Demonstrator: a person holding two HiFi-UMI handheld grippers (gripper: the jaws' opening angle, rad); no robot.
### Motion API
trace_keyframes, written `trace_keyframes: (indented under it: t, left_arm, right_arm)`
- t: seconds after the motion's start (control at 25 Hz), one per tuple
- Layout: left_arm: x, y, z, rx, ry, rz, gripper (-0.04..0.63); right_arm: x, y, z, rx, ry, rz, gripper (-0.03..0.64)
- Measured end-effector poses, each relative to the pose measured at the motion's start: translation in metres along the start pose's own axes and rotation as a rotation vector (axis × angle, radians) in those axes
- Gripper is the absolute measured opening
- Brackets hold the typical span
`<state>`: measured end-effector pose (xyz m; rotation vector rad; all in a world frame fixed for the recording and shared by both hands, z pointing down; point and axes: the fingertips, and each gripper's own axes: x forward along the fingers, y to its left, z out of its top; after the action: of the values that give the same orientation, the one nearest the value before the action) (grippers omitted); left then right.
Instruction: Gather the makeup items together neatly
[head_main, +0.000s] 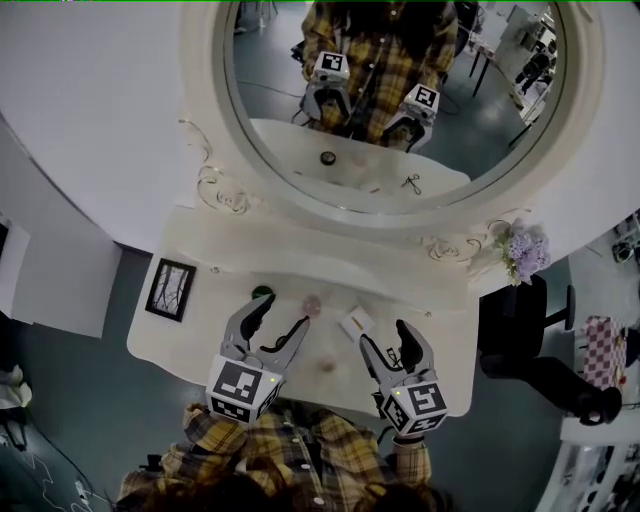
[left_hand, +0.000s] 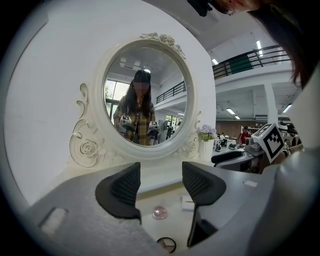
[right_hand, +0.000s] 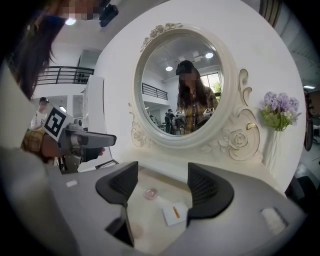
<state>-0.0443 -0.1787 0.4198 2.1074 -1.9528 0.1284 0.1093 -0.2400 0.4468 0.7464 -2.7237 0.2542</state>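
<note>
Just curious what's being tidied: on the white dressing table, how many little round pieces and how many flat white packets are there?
Round pieces: 3 (dark one, pink one, pale one)
Flat white packet: 1
Total: 4

The front of the tabletop (head_main: 190, 345) is mostly free; only a small pink jar (head_main: 312, 304), a white packet (head_main: 356, 323) and a dark round case (head_main: 262, 292) lie there, apart from each other. The mirror (head_main: 400, 90) closes the back, a picture frame (head_main: 170, 289) stands at the left and flowers (head_main: 526, 250) at the right.
</note>
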Motion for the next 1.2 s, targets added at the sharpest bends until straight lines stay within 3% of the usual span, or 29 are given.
trace_keyframes:
  t: [0.48, 1.2]
  left_arm:
    - [0.001, -0.001, -0.016, -0.013, 0.033, -0.033, 0.253]
    - [0.013, -0.013, -0.072, -0.028, 0.138, -0.123, 0.253]
  right_arm:
    - [0.005, 0.006, -0.027, -0.007, 0.081, -0.008, 0.288]
    - [0.022, 0.068, -0.116, 0.022, 0.253, 0.16, 0.288]
